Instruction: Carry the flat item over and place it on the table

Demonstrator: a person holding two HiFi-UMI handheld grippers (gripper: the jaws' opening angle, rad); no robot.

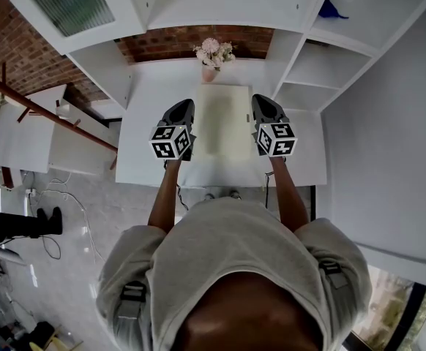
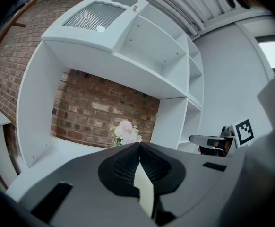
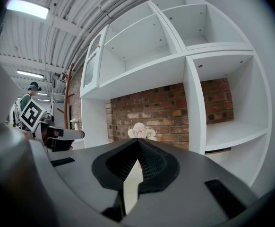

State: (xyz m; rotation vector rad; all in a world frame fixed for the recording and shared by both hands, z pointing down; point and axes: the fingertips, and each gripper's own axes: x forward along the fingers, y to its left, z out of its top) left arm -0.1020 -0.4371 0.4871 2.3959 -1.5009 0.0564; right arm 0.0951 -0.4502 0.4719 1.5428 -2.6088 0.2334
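While the left gripper and right gripper clamp its long edges, the pale cream rectangular panel sits over the white table (long axis toward the pink flowers).

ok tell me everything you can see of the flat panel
The flat panel is a pale cream rectangle, plain and thin, roughly level over the white table, its far end toward the flower vase. The left hand-held gripper and right hand-held gripper clamp its side edges.
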